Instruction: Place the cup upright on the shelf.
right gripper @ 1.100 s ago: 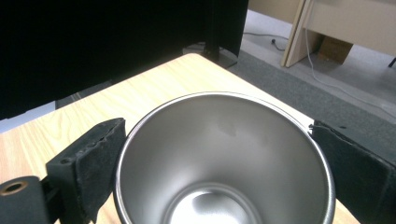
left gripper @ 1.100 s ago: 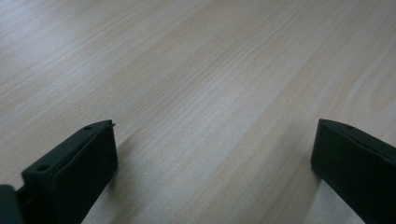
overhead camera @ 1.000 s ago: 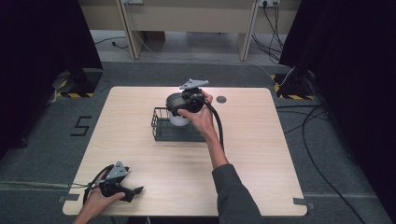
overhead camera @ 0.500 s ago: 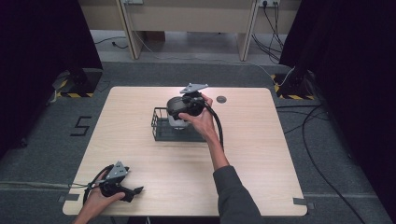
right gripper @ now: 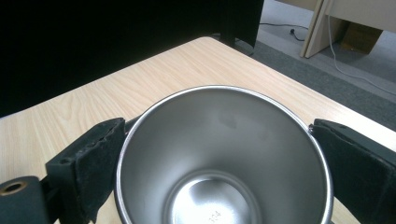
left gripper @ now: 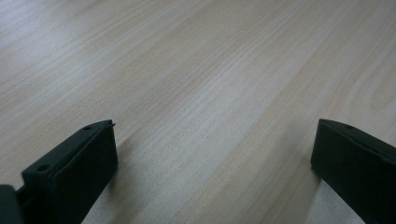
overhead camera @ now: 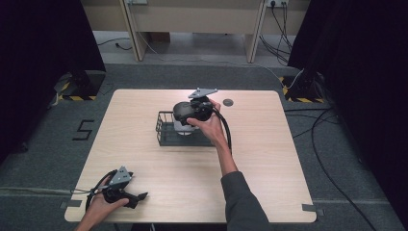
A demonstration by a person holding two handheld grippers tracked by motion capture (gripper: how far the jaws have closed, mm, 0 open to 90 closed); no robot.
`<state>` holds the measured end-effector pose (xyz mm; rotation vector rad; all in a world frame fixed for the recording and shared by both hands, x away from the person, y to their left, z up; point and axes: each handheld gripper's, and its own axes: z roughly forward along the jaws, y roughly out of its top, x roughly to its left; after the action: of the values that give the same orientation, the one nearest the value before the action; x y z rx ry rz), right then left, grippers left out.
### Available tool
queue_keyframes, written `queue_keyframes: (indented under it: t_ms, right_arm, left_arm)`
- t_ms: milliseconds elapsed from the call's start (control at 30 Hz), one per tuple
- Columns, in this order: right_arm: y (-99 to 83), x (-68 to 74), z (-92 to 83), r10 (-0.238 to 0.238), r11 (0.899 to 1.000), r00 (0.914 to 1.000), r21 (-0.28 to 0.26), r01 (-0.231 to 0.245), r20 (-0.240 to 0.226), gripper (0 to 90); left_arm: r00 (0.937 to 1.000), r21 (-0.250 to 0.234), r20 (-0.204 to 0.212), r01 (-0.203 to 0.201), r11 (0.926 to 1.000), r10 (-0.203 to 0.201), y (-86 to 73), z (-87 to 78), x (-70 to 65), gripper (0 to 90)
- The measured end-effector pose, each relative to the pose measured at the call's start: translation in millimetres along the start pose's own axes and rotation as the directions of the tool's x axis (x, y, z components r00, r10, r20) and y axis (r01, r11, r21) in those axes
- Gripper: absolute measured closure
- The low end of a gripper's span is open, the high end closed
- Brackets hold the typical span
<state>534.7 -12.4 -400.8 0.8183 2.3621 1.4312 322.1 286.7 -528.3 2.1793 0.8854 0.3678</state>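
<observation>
Gripping steel cup (right gripper: 224, 158) between right gripper (right gripper: 219, 154) jaws, over wire basket (overhead camera: 166, 132)

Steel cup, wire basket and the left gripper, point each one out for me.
steel cup (right gripper: 224, 154), right gripper view, inner wall.
wire basket (overhead camera: 166, 135), high view, left front rim.
left gripper (overhead camera: 136, 198), high view, between its fingertips.

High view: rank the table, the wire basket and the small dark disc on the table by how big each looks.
1. Table, largest by far.
2. Wire basket, mid-table, partly hidden by the right tool.
3. Dark disc, smallest, near the far edge.
</observation>
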Motion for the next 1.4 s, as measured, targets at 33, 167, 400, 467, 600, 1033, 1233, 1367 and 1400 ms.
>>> queue_keyframes:
  t_ms: [33, 167, 400, 467, 600, 1033, 1233, 1367, 1400]
  right_arm:
    - [-0.8, -0.5, 0.4, 0.002, 1.000, 1.0000, -0.003, -0.002, -0.002, 6.2]
    - [-4.3, -1.7, 1.8, 0.013, 1.000, 0.9999, 0.003, -0.013, -0.002, 6.1]
    - [-6.7, -2.9, 2.4, 0.034, 0.999, 0.9994, 0.007, -0.034, -0.003, 5.6]
    - [-7.2, -2.8, 2.2, 0.037, 0.999, 0.9993, 0.006, -0.037, -0.001, 5.4]
    - [-5.6, -1.0, 2.6, 0.028, 1.000, 0.9996, 0.005, -0.028, 0.004, 4.9]
    - [7.8, 8.5, -1.0, -0.018, 0.999, 0.9995, -0.031, 0.019, 0.027, 16.7]
    - [16.0, 11.8, -10.0, -0.035, 0.999, 0.9989, -0.040, 0.036, 0.033, 18.0]
    - [16.8, 10.9, -15.9, -0.024, 0.998, 0.9990, -0.053, 0.026, 0.037, 16.1]
    - [17.1, 10.9, -17.2, -0.025, 0.998, 0.9989, -0.055, 0.027, 0.040, 13.9]
  left_arm:
    - [1.0000, 0.000, 0.000, 0.000, 1.0000, 0.000, 0.0, 0.0, 0.0, 0.0]
    - [1.0000, -0.001, -0.001, 0.000, 1.0000, 0.000, -0.1, 0.1, -0.1, 0.0]
    - [1.0000, -0.002, -0.002, 0.000, 1.0000, 0.000, -0.1, 0.1, -0.1, 0.0]
    - [1.0000, -0.001, -0.002, -0.001, 1.0000, 0.001, 0.0, 0.0, 0.0, 0.0]
    - [1.0000, -0.001, 0.000, 0.001, 1.0000, -0.001, 0.0, 0.0, -0.1, 0.0]
    - [1.0000, -0.001, -0.001, 0.000, 1.0000, 0.000, -0.1, 0.0, -0.1, 0.0]
    - [1.0000, -0.001, -0.001, 0.000, 1.0000, 0.000, -0.1, -0.1, -0.2, 0.0]
    - [1.0000, -0.001, -0.001, 0.000, 1.0000, 0.000, -0.2, -0.1, -0.1, 0.0]
    - [1.0000, -0.001, -0.001, 0.000, 1.0000, 0.000, -0.1, -0.1, -0.2, 0.0]
